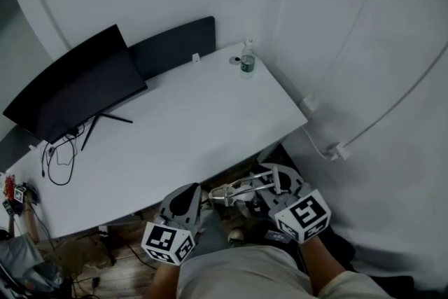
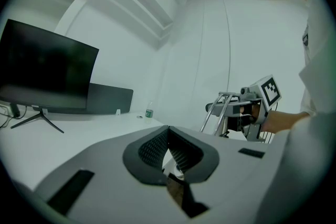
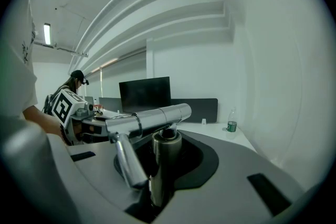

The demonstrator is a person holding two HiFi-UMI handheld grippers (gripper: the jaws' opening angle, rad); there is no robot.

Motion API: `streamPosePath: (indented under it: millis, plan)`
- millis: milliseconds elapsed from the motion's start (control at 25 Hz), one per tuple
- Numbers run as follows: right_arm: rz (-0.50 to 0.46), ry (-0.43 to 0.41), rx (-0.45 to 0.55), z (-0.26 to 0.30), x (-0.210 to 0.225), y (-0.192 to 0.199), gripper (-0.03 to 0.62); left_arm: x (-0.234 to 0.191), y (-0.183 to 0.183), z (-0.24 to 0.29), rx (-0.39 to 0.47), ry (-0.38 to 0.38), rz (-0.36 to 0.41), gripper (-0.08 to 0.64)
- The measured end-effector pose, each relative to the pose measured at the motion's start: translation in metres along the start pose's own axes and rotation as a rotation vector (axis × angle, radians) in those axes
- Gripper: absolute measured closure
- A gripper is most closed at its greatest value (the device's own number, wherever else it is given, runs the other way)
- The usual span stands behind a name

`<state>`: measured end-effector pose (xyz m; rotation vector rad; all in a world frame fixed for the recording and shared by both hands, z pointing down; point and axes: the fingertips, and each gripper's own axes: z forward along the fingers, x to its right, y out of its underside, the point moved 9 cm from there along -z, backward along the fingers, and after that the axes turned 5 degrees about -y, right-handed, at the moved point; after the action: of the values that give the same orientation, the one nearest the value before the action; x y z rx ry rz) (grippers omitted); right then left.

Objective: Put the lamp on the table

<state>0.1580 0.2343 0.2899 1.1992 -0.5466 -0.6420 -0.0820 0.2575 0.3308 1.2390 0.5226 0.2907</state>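
Note:
The lamp (image 1: pixel 241 190) is a silver metal desk lamp with a tube head and thin rods. It hangs below the near edge of the white table (image 1: pixel 210 122). My right gripper (image 1: pixel 269 182) is shut on it. In the right gripper view the pads clamp the lamp's upright post (image 3: pixel 160 165), and the tube head (image 3: pixel 157 117) lies across the right gripper (image 3: pixel 168 136). My left gripper (image 1: pixel 187 191) is just left of the lamp, apart from it. In its own view the left gripper (image 2: pixel 168 131) has its tips together and holds nothing. That view shows the lamp (image 2: pixel 223 107) off to the right.
A black monitor (image 1: pixel 77 84) stands at the table's left on a thin stand, with cables (image 1: pixel 59 157) beside it. A water bottle (image 1: pixel 247 63) stands at the far right corner. A dark panel (image 1: pixel 175 42) runs behind the table. A white wall and conduit (image 1: pixel 336 150) close the right side.

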Motion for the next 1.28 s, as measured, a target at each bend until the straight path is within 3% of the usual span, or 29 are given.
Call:
streamPosePath:
  millis: [1120,1280]
  plan:
    - [0.011,0.109,0.028,0.163,0.106,-0.061,0.526,-0.15,-0.069,0.154,-0.014,0.086,0.043,0.557]
    - [0.006,0.102,0.009,0.19,0.127,-0.083,0.526,-0.171,-0.086,0.175,-0.032,0.084,0.019,0.557]
